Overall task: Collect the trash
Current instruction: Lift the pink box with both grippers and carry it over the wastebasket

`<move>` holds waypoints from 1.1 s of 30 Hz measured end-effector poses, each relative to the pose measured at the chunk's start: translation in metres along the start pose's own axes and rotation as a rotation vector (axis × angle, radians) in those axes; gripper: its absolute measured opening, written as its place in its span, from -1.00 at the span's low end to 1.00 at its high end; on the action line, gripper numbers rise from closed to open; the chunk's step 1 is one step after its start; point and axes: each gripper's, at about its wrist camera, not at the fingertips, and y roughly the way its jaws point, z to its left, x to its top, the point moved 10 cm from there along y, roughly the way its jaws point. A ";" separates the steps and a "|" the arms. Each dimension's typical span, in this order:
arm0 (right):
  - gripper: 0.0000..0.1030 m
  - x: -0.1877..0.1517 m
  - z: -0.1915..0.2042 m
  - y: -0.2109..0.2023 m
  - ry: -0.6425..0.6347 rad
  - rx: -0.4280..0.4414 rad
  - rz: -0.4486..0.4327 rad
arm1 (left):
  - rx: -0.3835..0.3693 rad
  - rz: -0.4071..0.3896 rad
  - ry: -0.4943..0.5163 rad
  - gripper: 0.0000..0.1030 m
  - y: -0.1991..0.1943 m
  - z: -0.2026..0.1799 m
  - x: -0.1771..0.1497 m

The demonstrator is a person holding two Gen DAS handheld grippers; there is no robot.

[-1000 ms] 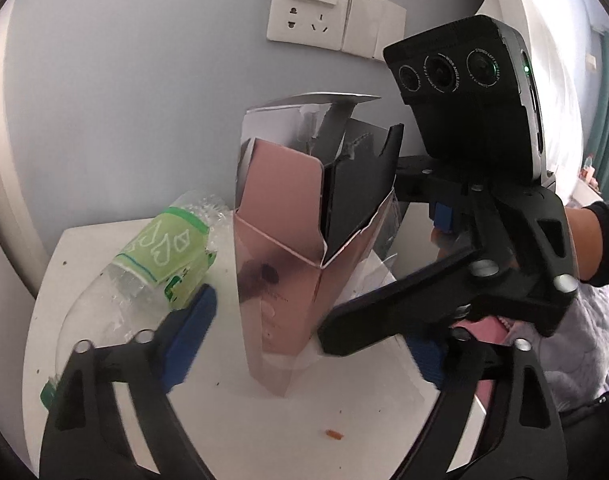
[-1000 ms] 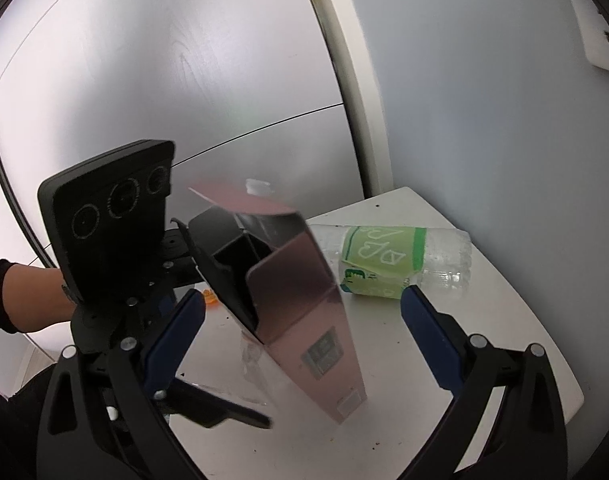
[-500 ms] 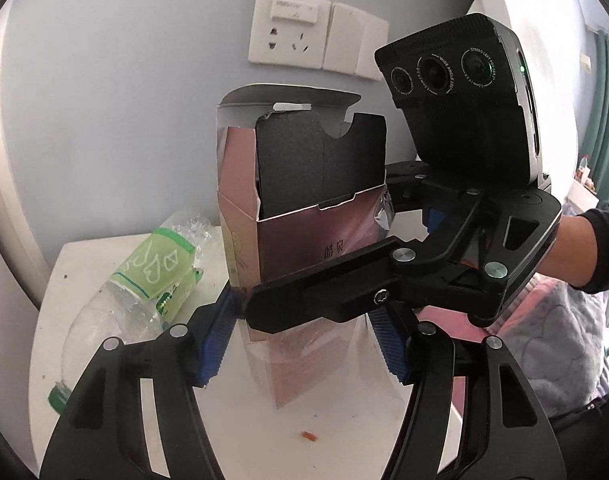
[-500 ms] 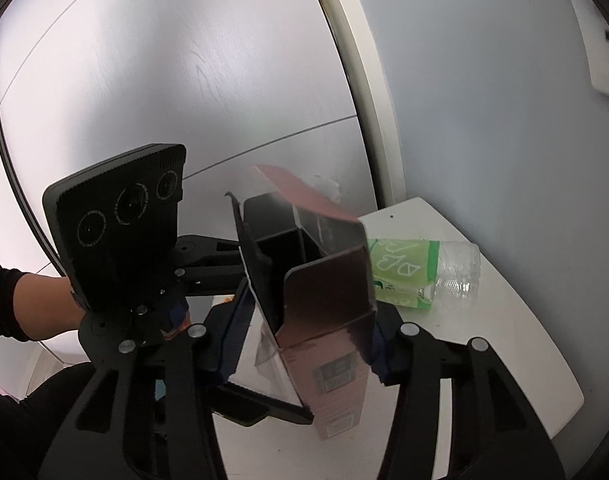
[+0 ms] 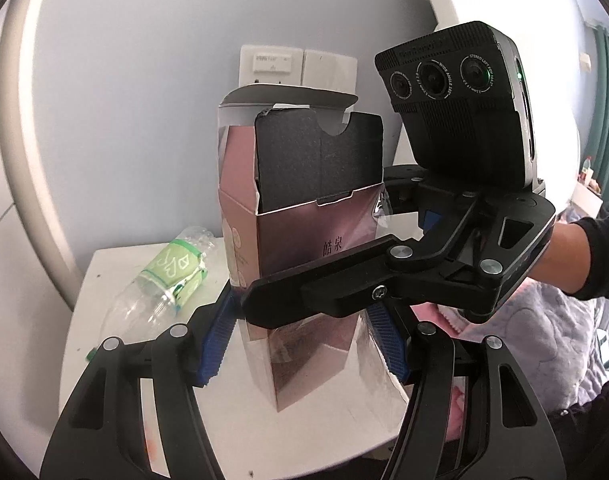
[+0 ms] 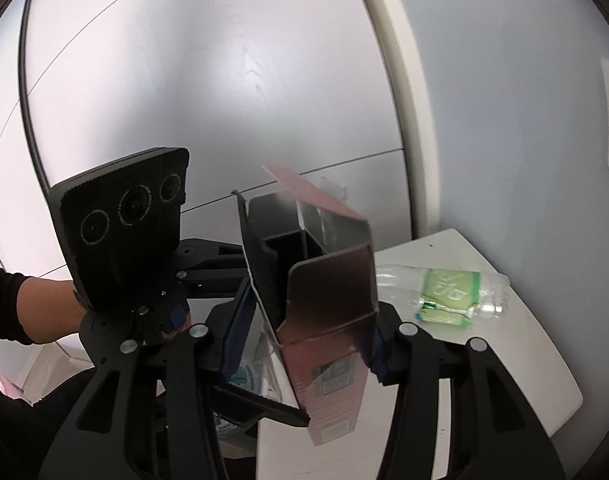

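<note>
Since a second ago, both sets of jaws have been closed in from a wide spread onto the pink carton (image 5: 304, 248), and the carton has been raised off the white table (image 5: 116, 264). It is now pinched low on its sides by the left gripper (image 5: 300, 340) and crosswise by the right gripper (image 6: 304, 344), with its bottom corner clear of the tabletop. The carton is held upright, its top flap open. Both grippers are angled slightly downward. A sleeved forearm (image 5: 576, 256) is seen behind the right gripper. The empty plastic bottle (image 5: 164, 280) lies on its side on the table, near the wall.
</note>
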 end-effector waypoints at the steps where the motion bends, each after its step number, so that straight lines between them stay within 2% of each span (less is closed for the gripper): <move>1: -0.09 0.002 0.003 0.001 -0.005 0.004 -0.001 | 0.007 -0.002 0.002 0.18 -0.005 -0.002 0.001; 11: -0.10 0.021 0.061 0.022 -0.070 0.074 -0.011 | 0.087 -0.029 -0.013 0.18 -0.067 -0.010 -0.013; 21: -0.11 0.028 0.120 0.060 -0.125 0.180 0.001 | 0.188 -0.054 -0.053 0.18 -0.139 -0.006 -0.046; 33: -0.11 0.034 0.184 0.132 -0.199 0.304 0.051 | 0.307 -0.067 -0.131 0.18 -0.211 -0.002 -0.092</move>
